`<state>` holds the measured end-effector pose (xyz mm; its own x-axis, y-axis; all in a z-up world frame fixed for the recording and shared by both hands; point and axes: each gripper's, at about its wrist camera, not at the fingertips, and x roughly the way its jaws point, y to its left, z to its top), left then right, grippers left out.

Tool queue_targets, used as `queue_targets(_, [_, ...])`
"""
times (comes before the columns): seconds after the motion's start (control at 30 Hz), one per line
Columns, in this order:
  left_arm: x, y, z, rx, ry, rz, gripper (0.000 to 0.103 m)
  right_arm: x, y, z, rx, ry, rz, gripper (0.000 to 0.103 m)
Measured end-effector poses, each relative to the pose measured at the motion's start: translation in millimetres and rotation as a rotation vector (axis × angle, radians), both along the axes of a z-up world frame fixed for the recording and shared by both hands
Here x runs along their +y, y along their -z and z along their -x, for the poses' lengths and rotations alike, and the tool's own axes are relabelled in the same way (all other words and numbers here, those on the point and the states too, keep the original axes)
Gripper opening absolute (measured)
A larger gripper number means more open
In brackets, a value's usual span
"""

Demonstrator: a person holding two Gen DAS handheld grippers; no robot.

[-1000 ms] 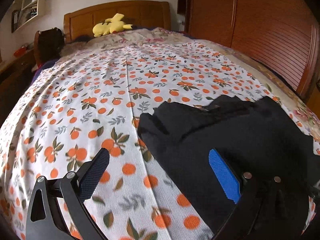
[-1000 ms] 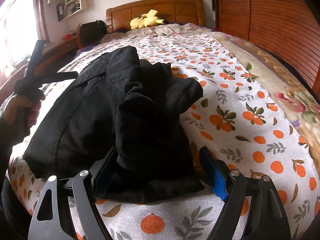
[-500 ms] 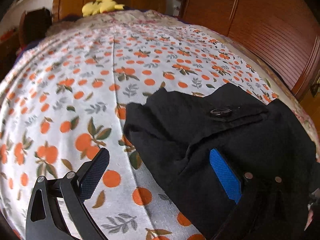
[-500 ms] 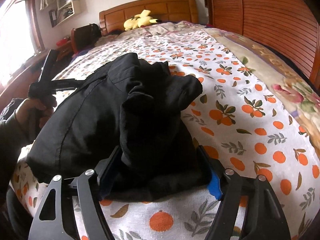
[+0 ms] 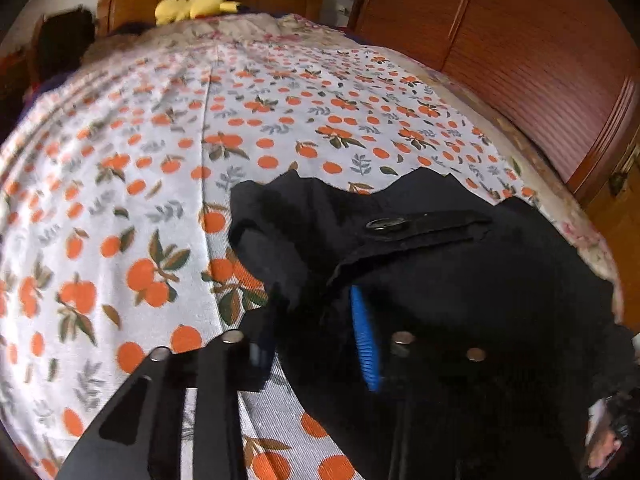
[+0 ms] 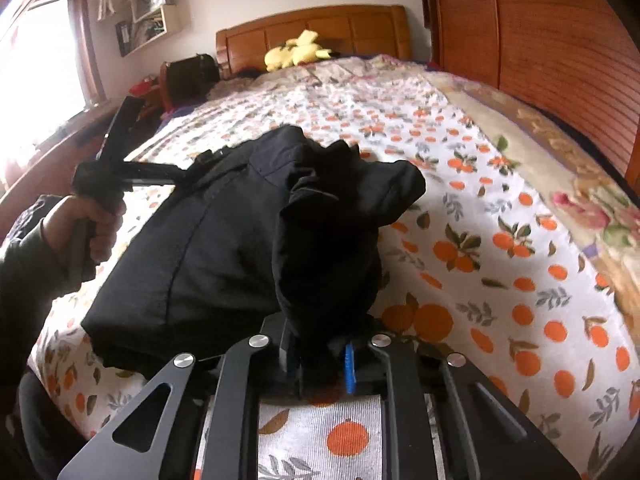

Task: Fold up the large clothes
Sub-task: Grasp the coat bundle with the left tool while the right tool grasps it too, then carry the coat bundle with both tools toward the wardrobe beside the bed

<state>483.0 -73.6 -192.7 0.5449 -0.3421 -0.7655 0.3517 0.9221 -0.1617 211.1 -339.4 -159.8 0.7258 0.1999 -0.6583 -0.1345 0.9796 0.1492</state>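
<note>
A black garment, bulky and partly folded, lies on the near end of the bed, on a sheet printed with oranges and leaves; a strap with a metal ring shows on its upper layer in the left wrist view. The right gripper is closed down on a bunched near edge of the cloth, its fingers narrowed with fabric pinched between them. The left gripper is likewise closed on cloth at the garment's left side, its blue pad pressed against a fold. In the right wrist view the person's left hand grips that tool's handle beside the garment. To do this step well, I judge both grips should take all the layers at matching corners, lift together and keep the edge taut, so the thick cloth carries over evenly and does not slump into a lump. Far off, a yellow plush toy rests by the wooden headboard, and a wooden wardrobe stands on the right. No brand, label or writing can be read.
</note>
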Motion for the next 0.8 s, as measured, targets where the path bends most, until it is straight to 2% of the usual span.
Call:
queue_targets(0.07, [-1.8, -8.4, 4.1, -0.019, -0.010, -0.009, 0.022, -2.3, -7.9, 2.5, -0.027, -0.001, 0.003, 0.013])
queue_targets(0.3, [-27.0, -50.5, 36.0, -0.109, -0.023, -0.006, 0.014, -29.0, -40.0, 23.6, -0.139, 0.023, 0.020, 0.011])
queue_targets(0.6, [-129.8, -95.4, 78.1, -0.225, 0.085, -0.035, 0.013, -105.2, -58.4, 56.7, -0.230, 0.097, 0.023, 0.011])
queue_targets(0.8, [-206.5, -99.6, 89.4, -0.234, 0.155, -0.028, 0.013, -166.2, -60.4, 76.2, -0.255, 0.164, 0.041, 0.011])
